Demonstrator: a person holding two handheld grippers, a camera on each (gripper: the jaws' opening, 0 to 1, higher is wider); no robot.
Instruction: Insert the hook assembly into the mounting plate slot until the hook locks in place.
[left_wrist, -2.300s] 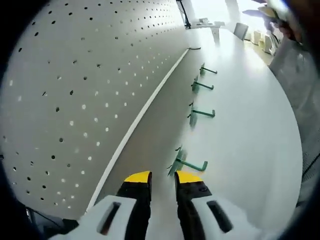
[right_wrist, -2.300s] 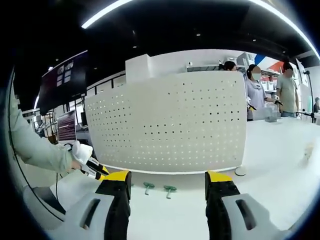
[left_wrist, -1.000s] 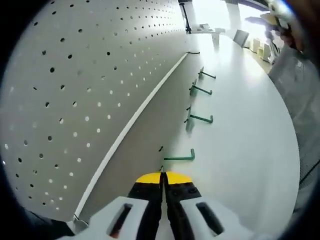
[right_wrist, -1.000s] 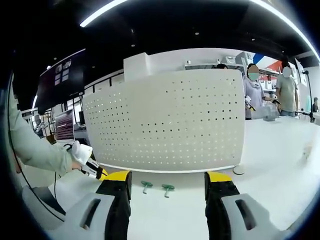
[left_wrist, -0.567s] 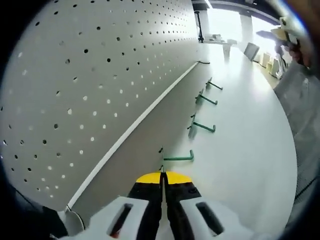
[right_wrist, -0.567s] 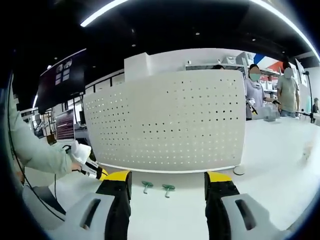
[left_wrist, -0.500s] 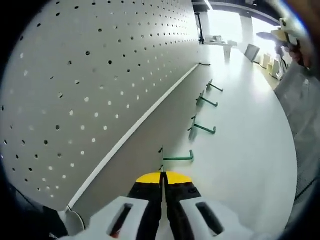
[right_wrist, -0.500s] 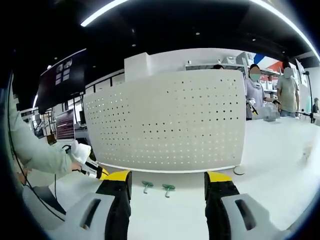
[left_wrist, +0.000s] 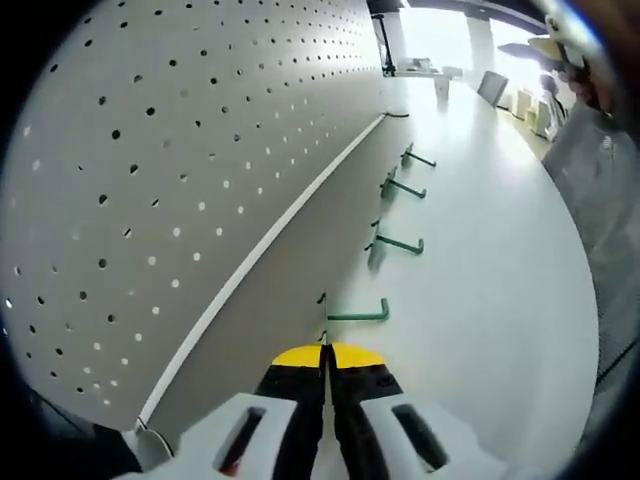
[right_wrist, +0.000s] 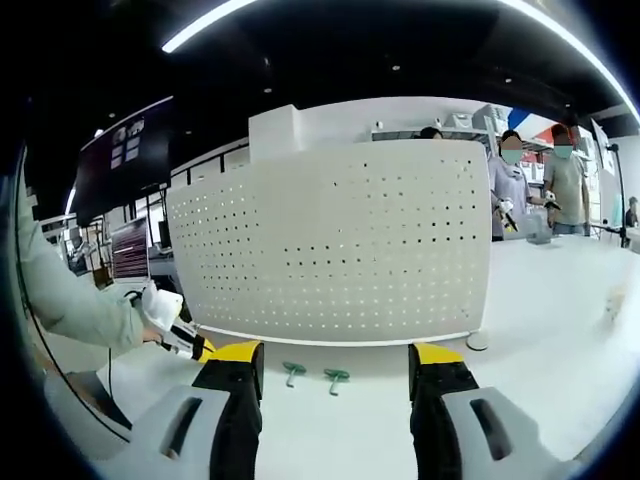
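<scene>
1. In the left gripper view, the left gripper (left_wrist: 323, 352) has its two yellow-tipped jaws pressed together with no gap. A thin green hook (left_wrist: 357, 315) juts out just past the tips, so the jaws appear to pinch its near end, though the exact contact point is hidden.

2. The held hook is a slim wire rod with a short upturned tip at its far end and small dark prongs at the end nearest the white pegboard (left_wrist: 150, 170). It sits low, close beside the board's base, and is not yet seated in any hole.

3. Three more green hooks lie in a row on the white table (left_wrist: 490, 280) along the foot of the board: the nearest spare hook (left_wrist: 393, 243), a middle spare hook (left_wrist: 401, 187) and a far spare hook (left_wrist: 416, 157).

4. In the right gripper view, the right gripper (right_wrist: 335, 355) has its jaws spread wide apart and grips nothing. It faces the upright pegboard from well back, with two of the green hooks visible on the table between the jaws.

5. Handling judgement: the hook looks light, stiff and narrow, so it could easily twist or slip in a pinch grip. Holding the straight shank near the pronged end should leave the prongs free to enter the holes and give better control of the angle.

6. The board looks rigid and upright, but pushing may shift it; the free gripper could steady it.
</scene>
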